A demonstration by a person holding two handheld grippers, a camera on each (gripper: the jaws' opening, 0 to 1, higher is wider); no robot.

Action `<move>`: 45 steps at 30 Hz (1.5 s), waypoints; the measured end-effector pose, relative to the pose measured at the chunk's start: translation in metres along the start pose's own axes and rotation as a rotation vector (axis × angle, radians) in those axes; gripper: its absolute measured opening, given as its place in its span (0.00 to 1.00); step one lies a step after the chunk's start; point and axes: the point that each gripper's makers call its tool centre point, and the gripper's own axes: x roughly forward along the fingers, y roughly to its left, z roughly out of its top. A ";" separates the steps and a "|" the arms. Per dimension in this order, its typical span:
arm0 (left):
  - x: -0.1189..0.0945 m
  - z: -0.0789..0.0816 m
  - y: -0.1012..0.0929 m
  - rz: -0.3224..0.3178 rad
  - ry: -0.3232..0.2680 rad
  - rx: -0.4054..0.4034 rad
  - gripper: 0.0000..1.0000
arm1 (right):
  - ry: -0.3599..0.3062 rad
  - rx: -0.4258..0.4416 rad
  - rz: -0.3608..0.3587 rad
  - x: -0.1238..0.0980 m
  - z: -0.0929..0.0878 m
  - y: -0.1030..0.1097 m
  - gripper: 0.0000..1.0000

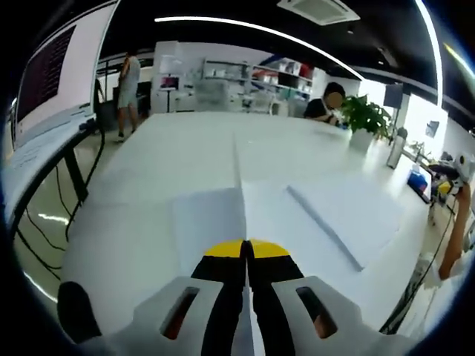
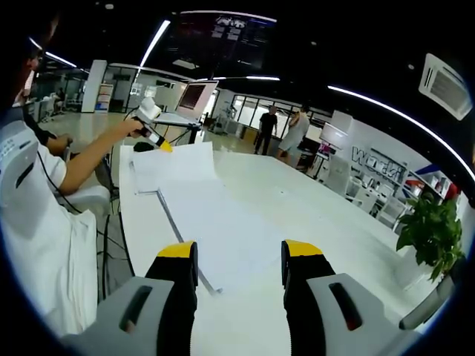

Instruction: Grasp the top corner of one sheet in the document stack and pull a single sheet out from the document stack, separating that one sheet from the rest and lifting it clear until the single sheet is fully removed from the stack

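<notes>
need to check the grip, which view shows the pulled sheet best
The right gripper view: the sheet hangs lifted above the stack, pinched by the left gripper. The left gripper view shows it edge-on beyond shut jaws.

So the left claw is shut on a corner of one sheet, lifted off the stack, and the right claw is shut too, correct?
Not quite: the right claw is open, its jaws wide apart over the document stack in the right gripper view. The rest holds: the left claw is shut on the single sheet.
</notes>
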 end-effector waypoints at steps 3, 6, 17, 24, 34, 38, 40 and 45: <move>0.000 0.001 -0.004 -0.018 -0.006 0.024 0.03 | 0.000 0.000 0.000 0.000 0.000 0.000 0.45; 0.001 0.001 -0.005 -0.021 -0.004 0.042 0.03 | 0.001 -0.001 0.002 0.000 0.000 0.000 0.45; 0.003 -0.006 0.003 0.029 0.021 0.109 0.11 | 0.002 0.000 0.003 0.001 -0.001 0.000 0.45; 0.002 -0.008 0.010 0.062 0.035 0.128 0.15 | 0.001 0.001 0.001 -0.001 -0.001 -0.001 0.45; 0.007 -0.021 0.024 0.123 0.094 0.178 0.28 | 0.003 0.007 -0.002 0.000 -0.003 -0.004 0.45; 0.007 -0.021 0.026 0.140 0.094 0.205 0.33 | 0.007 0.005 0.002 0.001 -0.003 -0.002 0.45; 0.006 -0.021 0.028 0.145 0.094 0.217 0.35 | 0.005 0.005 0.002 0.001 -0.003 -0.002 0.45; 0.005 -0.019 0.033 0.157 0.088 0.225 0.38 | 0.003 0.005 0.000 0.000 -0.002 -0.002 0.45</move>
